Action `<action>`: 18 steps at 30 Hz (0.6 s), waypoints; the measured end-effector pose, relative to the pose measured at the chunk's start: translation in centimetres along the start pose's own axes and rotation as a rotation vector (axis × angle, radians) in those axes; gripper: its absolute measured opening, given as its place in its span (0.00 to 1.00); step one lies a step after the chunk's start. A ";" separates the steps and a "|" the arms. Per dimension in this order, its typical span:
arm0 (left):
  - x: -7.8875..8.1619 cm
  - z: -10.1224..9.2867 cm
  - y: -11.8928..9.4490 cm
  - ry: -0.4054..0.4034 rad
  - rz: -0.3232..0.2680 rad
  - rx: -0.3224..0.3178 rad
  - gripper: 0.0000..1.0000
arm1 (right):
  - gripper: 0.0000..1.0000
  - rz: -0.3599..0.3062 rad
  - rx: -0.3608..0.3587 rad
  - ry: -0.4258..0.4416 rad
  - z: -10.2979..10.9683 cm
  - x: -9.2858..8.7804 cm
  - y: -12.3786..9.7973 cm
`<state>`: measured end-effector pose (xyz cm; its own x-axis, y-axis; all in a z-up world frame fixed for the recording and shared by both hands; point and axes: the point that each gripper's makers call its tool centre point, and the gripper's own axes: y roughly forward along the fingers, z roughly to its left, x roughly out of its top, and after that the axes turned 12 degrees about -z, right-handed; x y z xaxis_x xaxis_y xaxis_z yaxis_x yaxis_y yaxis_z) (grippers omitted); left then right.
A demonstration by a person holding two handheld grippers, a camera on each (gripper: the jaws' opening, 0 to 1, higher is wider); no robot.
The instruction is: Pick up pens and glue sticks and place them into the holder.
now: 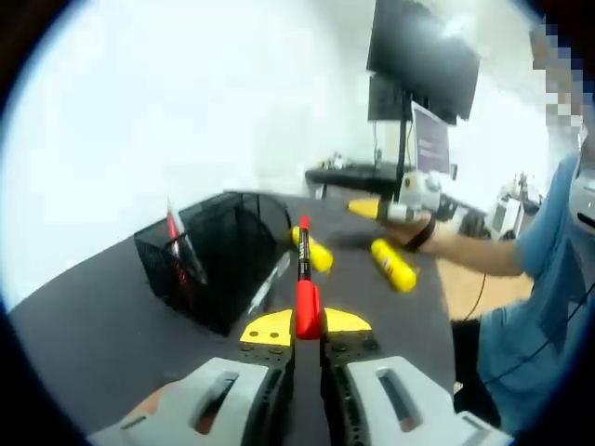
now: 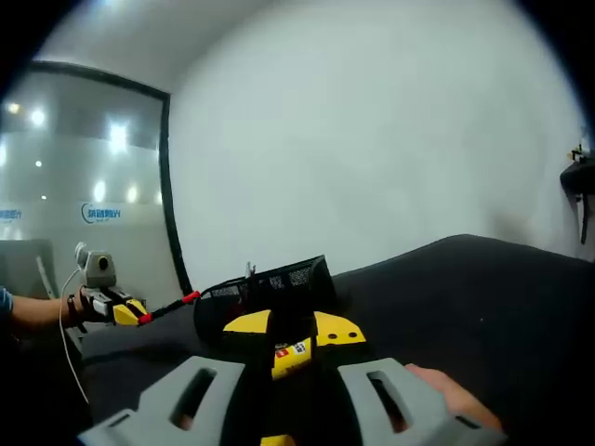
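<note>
While the dark table (image 1: 84, 316) spreads across the left gripper view, a black mesh holder (image 1: 218, 255) stands on it to the left of centre, with a red-tipped pen (image 1: 177, 243) already leaning upright inside at its left side. Just right of the holder, two yellow glue sticks lie on the tabletop: one (image 1: 313, 251) close beside the holder's far corner, the other (image 1: 393, 264) farther right, apart from it. A thin dark pen (image 1: 270, 283) lies on the table against the holder's near right wall.

The left gripper (image 1: 307, 327) is clenched on a red marker (image 1: 304, 283), which stands up from between its yellow-tipped jaws, its black-and-red end pointing toward the holder's far side. Beyond the glue sticks, the right gripper (image 1: 386, 210) enters from the right, held by a person's hand with a dark wristband, carrying something yellow.

Seen from the right gripper view, the holder (image 2: 270, 288) sits beyond the jaws on the dark table (image 2: 483, 297). The right gripper (image 2: 293, 346) is closed on a yellow glue stick (image 2: 290, 355), its labelled body wedged between the jaws. At the left, the left gripper (image 2: 125, 311) shows with the red marker (image 2: 172, 304) pointing toward the holder.
</note>
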<state>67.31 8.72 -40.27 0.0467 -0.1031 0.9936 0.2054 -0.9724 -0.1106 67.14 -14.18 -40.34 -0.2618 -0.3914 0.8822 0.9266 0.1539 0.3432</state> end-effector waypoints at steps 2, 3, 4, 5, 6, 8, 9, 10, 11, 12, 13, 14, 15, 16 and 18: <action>0.4 -0.7 0.2 -0.006 -0.026 -0.007 0.06 | 0.13 -0.018 0.045 0.075 0.8 0.4 0.1; 0.7 -1.1 0.3 -0.014 -0.040 -0.012 0.06 | 0.13 -0.006 0.066 0.123 1.2 0.2 0.1; 0.9 -0.7 0.4 -0.021 -0.049 -0.018 0.06 | 0.14 0.014 0.087 0.197 1.6 0.1 0.0; 1.1 -0.7 0.5 -0.019 -0.054 -0.018 0.06 | 0.14 0.001 0.096 0.248 1.9 0.4 0.0; 1.3 -0.9 0.7 -0.015 -0.062 -0.019 0.06 | 0.14 -0.004 0.113 0.330 2.6 0.7 -0.1; 1.5 -1.5 1.0 -0.016 -0.074 -0.031 0.06 | 0.17 -0.010 0.132 0.492 4.0 1.3 -0.1; 1.6 -1.8 1.3 -0.012 -0.078 -0.036 0.06 | 0.18 0.010 0.161 0.550 5.1 1.2 -0.2; 1.6 -2.0 1.4 -0.008 -0.080 -0.040 0.06 | 0.20 0.006 0.183 0.564 5.8 1.4 -0.1; 1.7 -2.2 1.6 -0.008 -0.083 -0.046 0.06 | 0.22 0.005 0.191 0.584 6.6 1.6 0.1; 1.7 -2.3 1.7 -0.008 -0.084 -0.047 0.06 | 0.22 0.020 0.182 0.605 7.1 1.5 0.4; 1.8 -2.5 1.8 -0.005 -0.088 -0.050 0.06 | 0.22 0.003 0.192 0.622 7.4 2.0 0.9; 1.9 -2.7 1.9 -0.003 -0.092 -0.053 0.06 | 0.22 0.009 0.169 0.661 7.6 2.0 1.3; 2.0 -2.9 2.0 -0.002 -0.099 -0.057 0.06 | 0.21 0.015 0.155 0.686 7.7 2.1 1.7; 2.2 -3.0 2.1 -0.002 -0.105 -0.059 0.06 | 0.21 0.015 0.146 0.713 7.8 2.1 2.0; 2.5 -2.9 2.4 -0.003 -0.118 -0.063 0.06 | 0.20 0.013 0.140 0.715 7.6 2.1 2.7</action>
<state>65.10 5.53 -37.95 0.0286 0.0129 0.9995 0.1473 -0.9891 0.0086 67.01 -7.67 -35.15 0.0338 -0.8783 0.4769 0.8728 0.2584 0.4141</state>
